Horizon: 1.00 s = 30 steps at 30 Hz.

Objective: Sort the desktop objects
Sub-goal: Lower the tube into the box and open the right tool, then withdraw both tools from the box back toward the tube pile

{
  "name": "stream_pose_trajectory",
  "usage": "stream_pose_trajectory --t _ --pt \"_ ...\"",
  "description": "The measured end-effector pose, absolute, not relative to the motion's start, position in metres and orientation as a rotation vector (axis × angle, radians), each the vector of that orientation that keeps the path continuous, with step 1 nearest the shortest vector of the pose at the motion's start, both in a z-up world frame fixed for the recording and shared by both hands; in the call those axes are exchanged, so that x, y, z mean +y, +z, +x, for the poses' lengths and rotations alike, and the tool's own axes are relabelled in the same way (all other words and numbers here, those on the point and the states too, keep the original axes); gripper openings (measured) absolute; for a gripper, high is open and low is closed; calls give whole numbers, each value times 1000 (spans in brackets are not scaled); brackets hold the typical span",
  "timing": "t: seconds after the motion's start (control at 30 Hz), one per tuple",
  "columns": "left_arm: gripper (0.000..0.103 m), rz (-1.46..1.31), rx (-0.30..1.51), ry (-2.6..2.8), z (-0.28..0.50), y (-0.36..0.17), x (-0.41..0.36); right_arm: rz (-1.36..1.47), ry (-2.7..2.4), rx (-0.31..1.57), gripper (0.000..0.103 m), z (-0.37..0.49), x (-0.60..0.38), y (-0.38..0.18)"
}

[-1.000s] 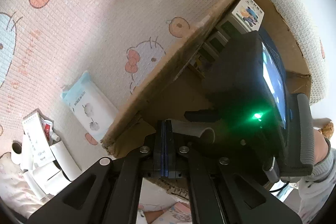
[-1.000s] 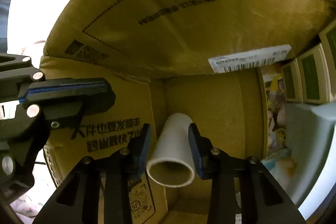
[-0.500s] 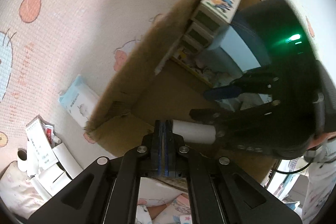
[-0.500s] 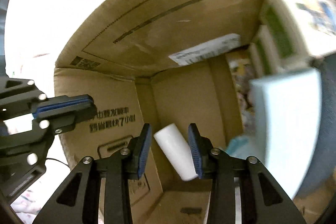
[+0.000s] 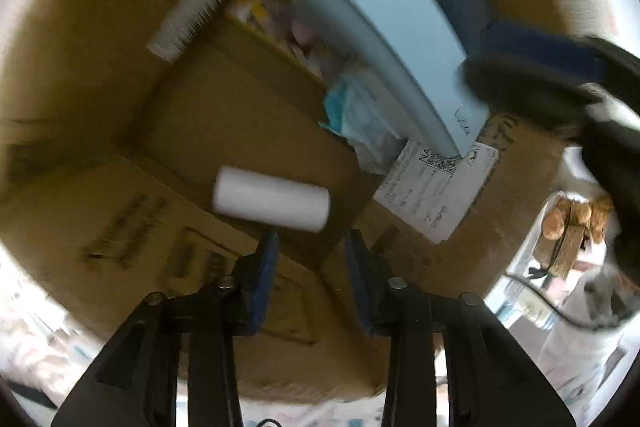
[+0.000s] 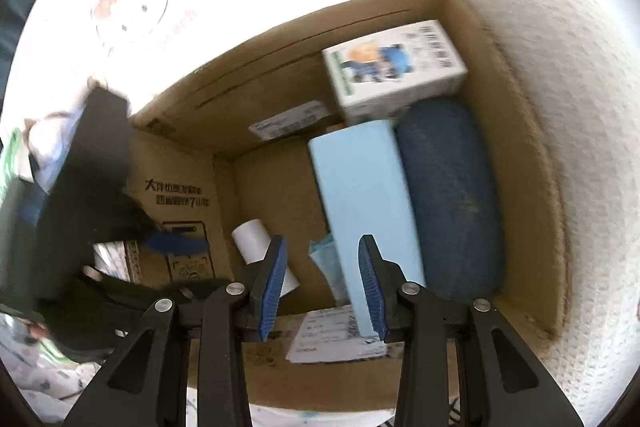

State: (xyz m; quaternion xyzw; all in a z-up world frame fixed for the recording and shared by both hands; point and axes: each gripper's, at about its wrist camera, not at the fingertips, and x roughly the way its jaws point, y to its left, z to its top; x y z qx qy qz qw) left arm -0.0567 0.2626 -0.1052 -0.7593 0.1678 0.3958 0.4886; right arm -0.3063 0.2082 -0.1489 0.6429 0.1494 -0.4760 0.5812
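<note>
The cardboard box (image 6: 516,131) carries blurred black Chinese print on its inner flap; only a "7" reads. The white paper roll (image 5: 272,198) lies on the box floor beside a light blue box (image 6: 364,195), a dark blue case (image 6: 452,195) and a cartoon-printed carton (image 6: 394,67). The left gripper (image 5: 310,247) has just been opening, jaws apart and empty. The right gripper (image 6: 322,259) jaws stand apart, empty.
</note>
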Motion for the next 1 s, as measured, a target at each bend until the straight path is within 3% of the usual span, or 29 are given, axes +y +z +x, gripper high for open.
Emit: stream_pose_trajectory --t 0.03,0.07,0.33,0.57,0.83,1.0 --pt "5 -1883 407 944 -51 -113 267 1505 -1129 329 34 -306 213 -147" --pt "3 -1911 409 934 -46 -118 270 1503 -1143 326 34 -301 217 -143" --pt "3 -2191 369 865 -9 -171 286 1438 -1190 411 34 -301 214 -141" --pt "3 -2382 198 848 -12 -200 279 1412 -1166 476 34 -297 205 -145" --pt "4 -2326 455 1041 -22 -194 277 1426 -1129 497 34 -294 199 -152" --pt "5 -2261 486 1183 -52 -181 273 1438 -1119 520 34 -290 195 -153"
